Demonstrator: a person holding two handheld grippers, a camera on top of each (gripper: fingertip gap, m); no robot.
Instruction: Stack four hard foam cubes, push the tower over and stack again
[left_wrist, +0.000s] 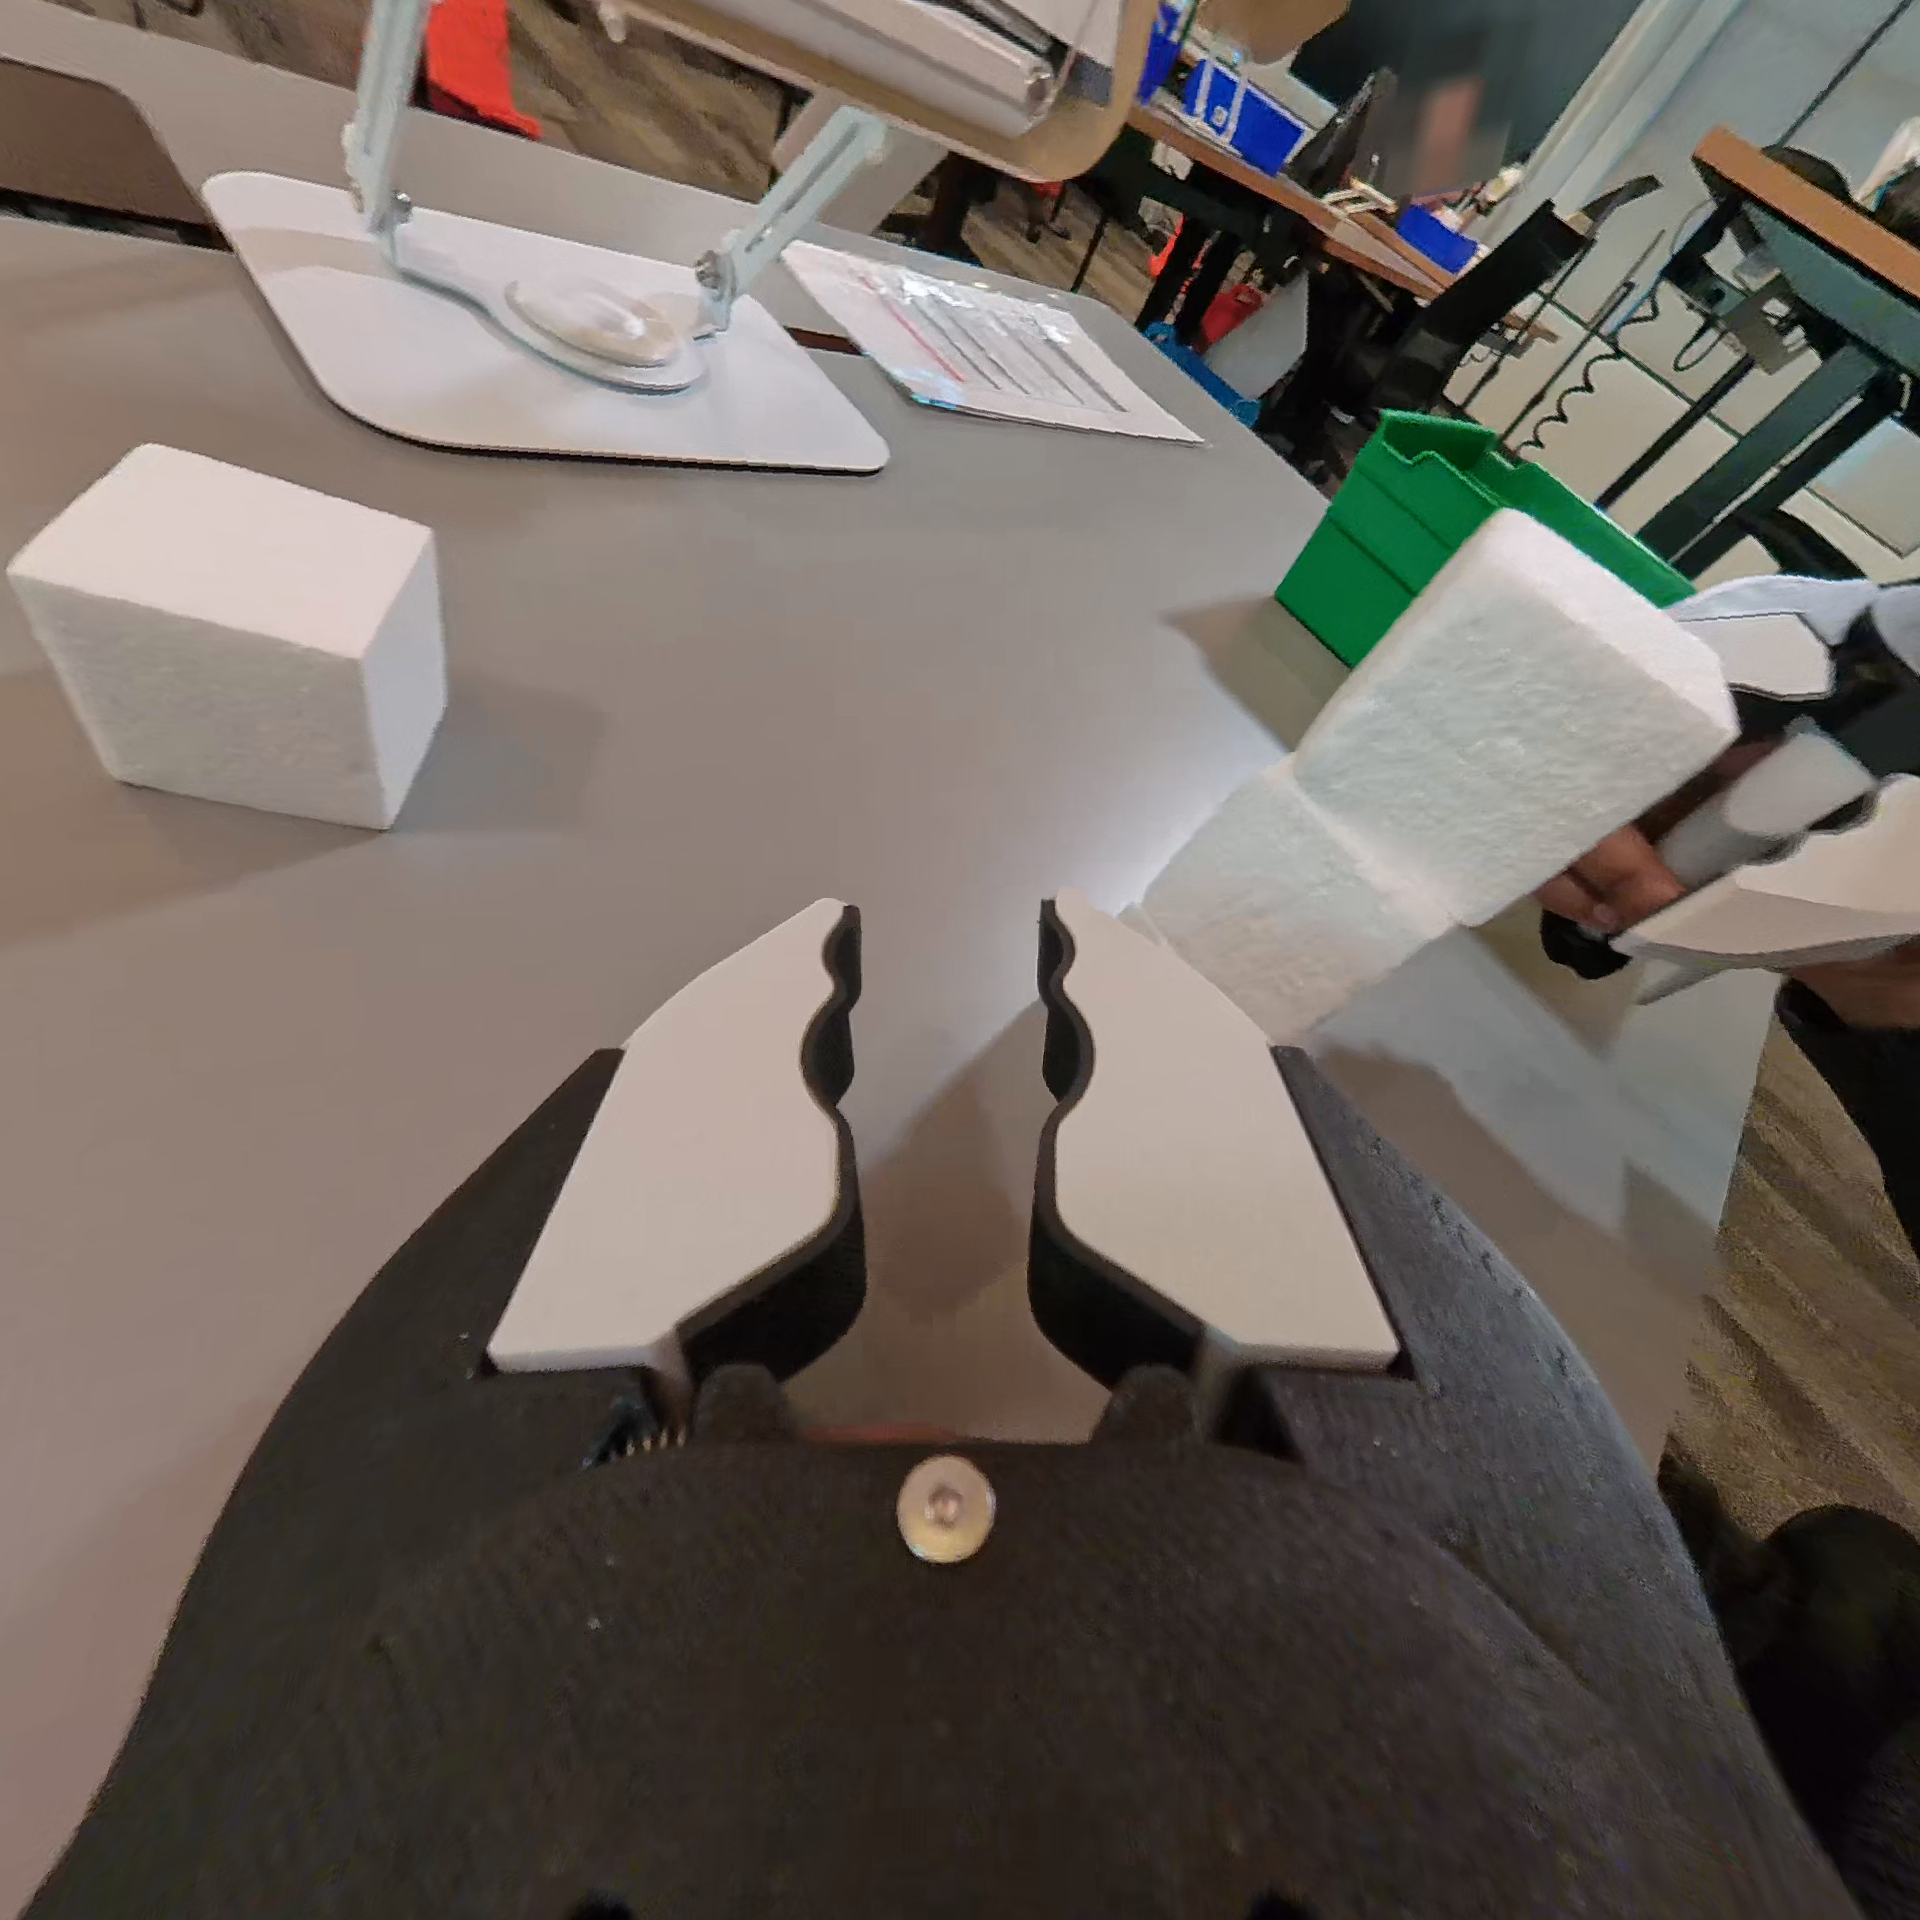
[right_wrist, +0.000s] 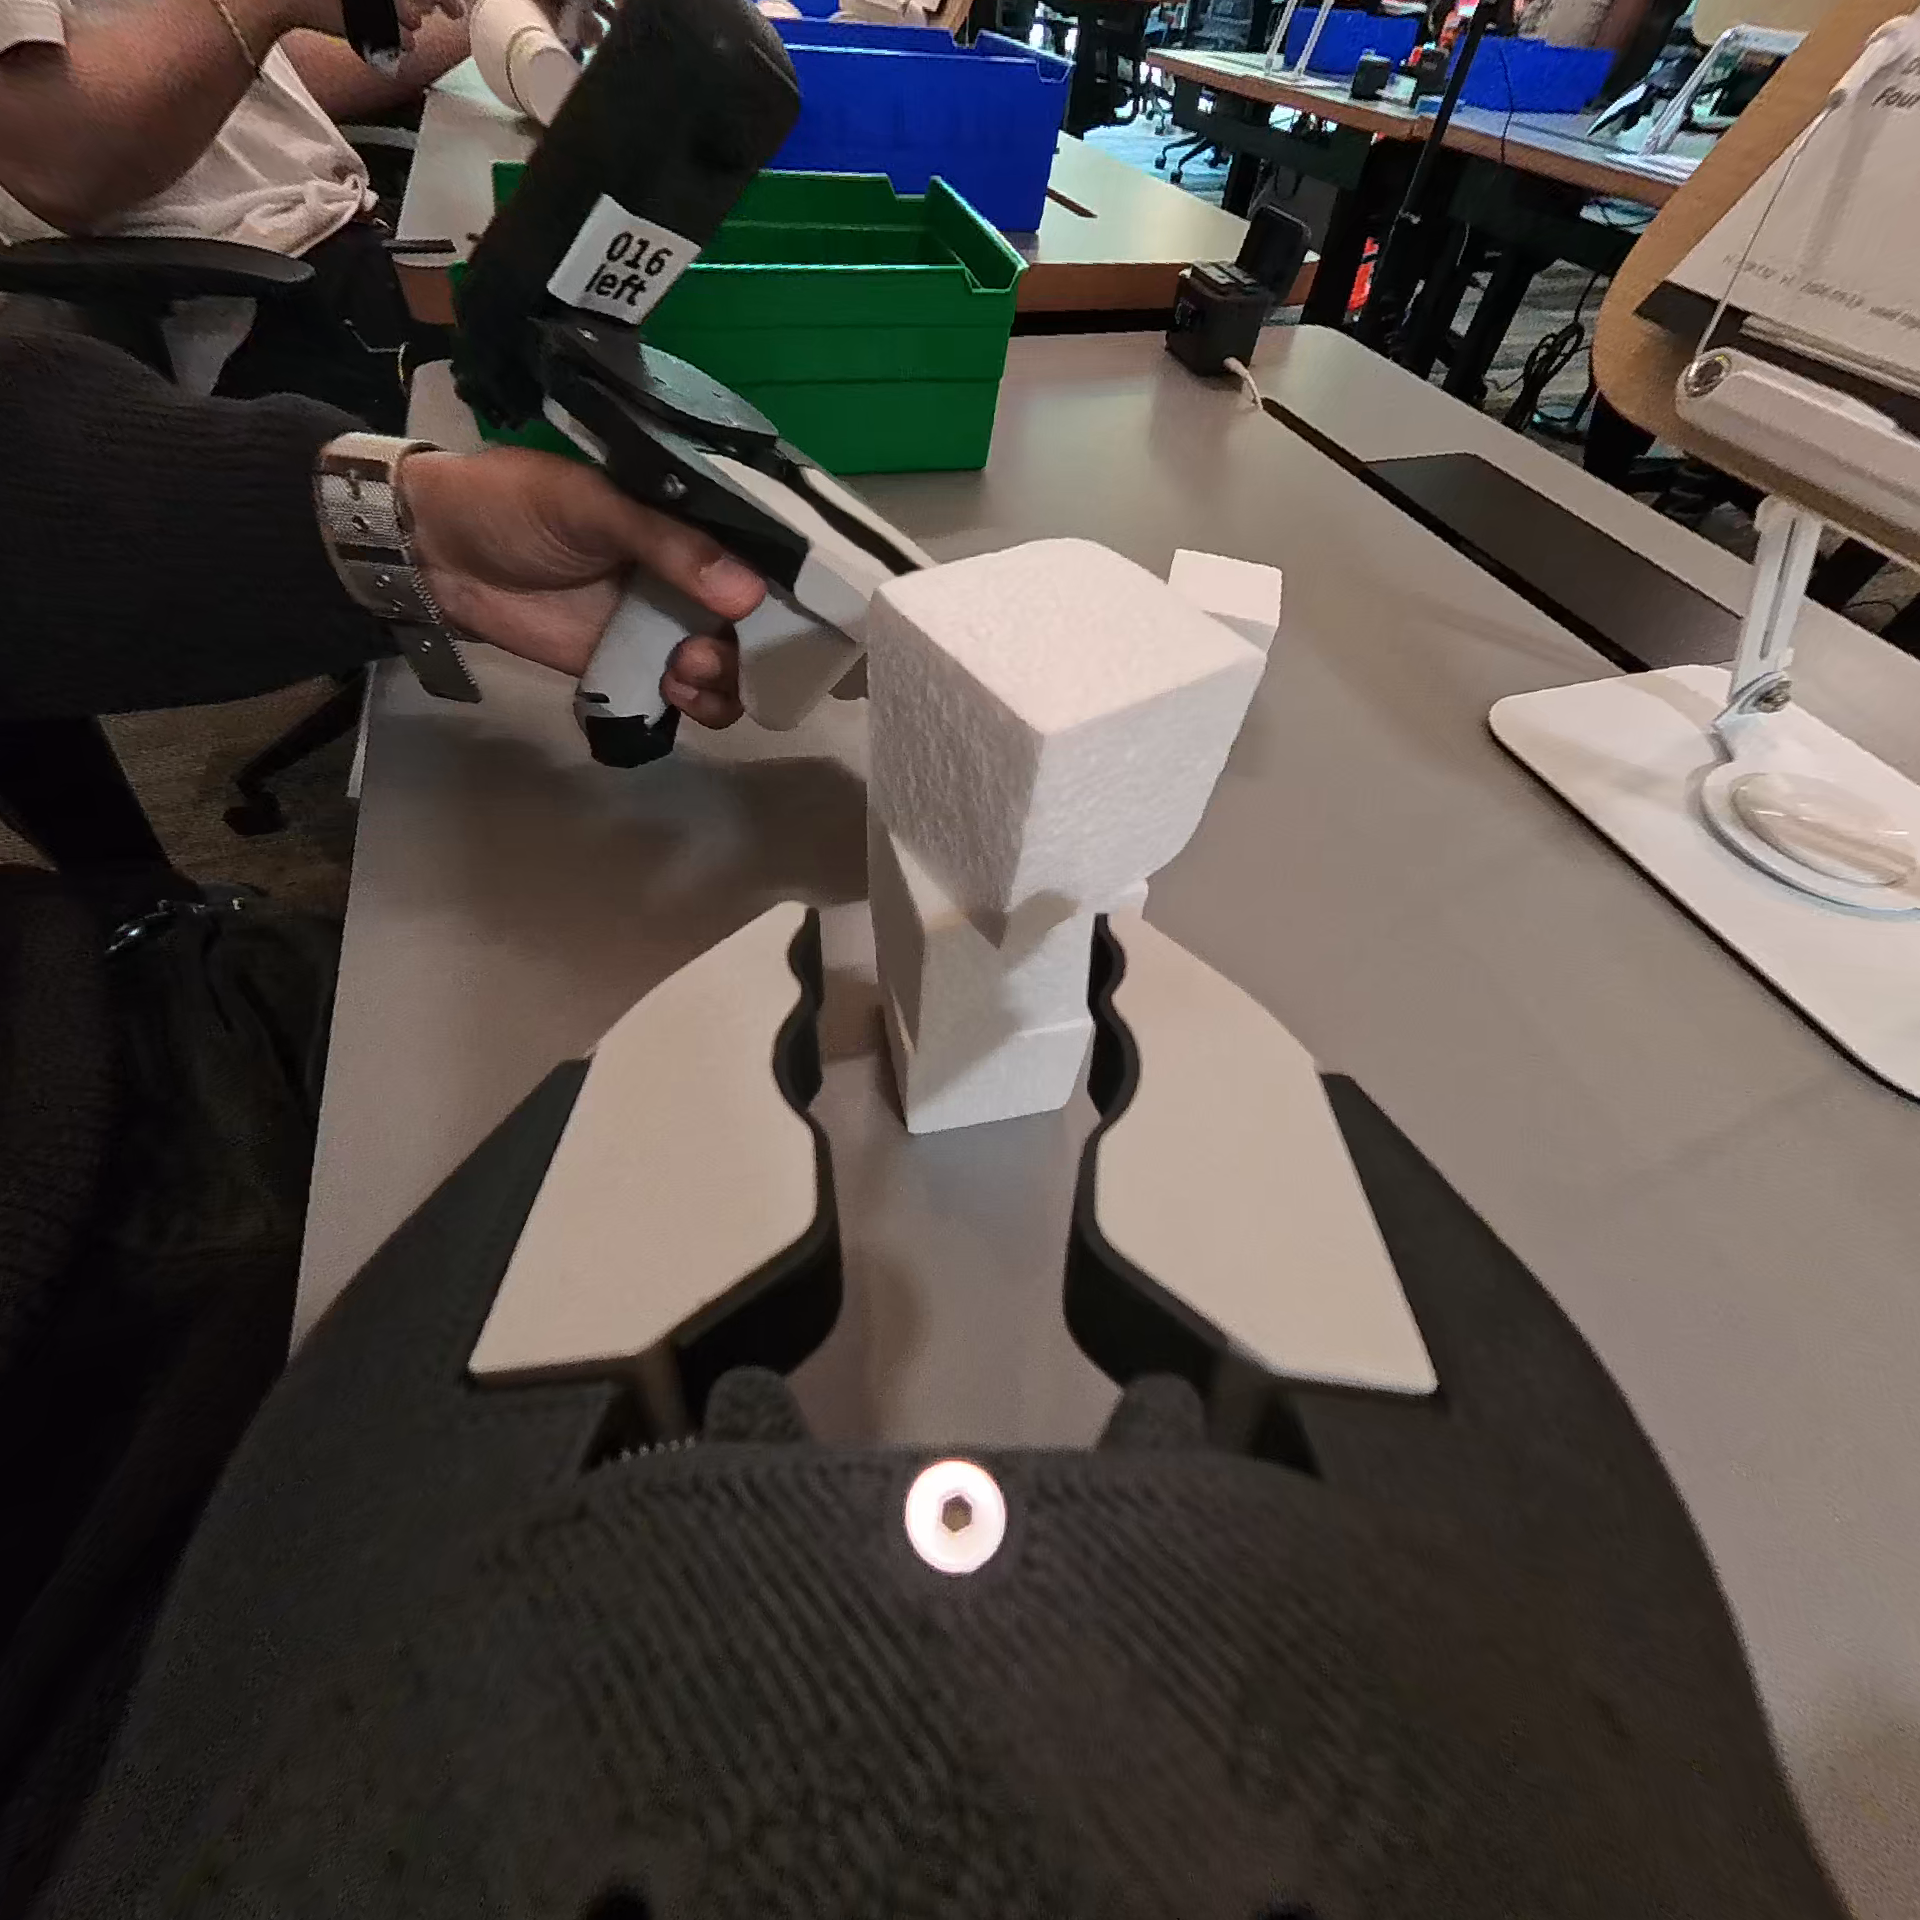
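Observation:
Two white foam blocks stand stacked on the grey table (right_wrist: 1403, 935): the lower block (right_wrist: 987, 1029) and the upper block (right_wrist: 1039, 717), which sits askew on it. My right gripper (right_wrist: 956, 920) is open, with a finger on either side of the lower block and a gap on the left. My left gripper (left_wrist: 951, 914) is open and empty. In the right wrist view it (right_wrist: 847, 623) is held close beside the stack. The stack (left_wrist: 1455, 779) lies just right of its right fingertip. A third foam block (left_wrist: 229, 634) lies apart on the table.
A document stand on a white base (left_wrist: 499, 353) is at the table's far side, with a plastic-sleeved sheet (left_wrist: 987, 332) beside it. Stacked green bins (right_wrist: 862, 312) and a blue bin (right_wrist: 935, 94) stand behind. A small black device (right_wrist: 1226, 301) sits near the table's back edge. Across from one pair of fingers to the other is roughly 15 cm. To the white base (left_wrist: 499, 353): left tips about 30 cm, right tips about 35 cm.

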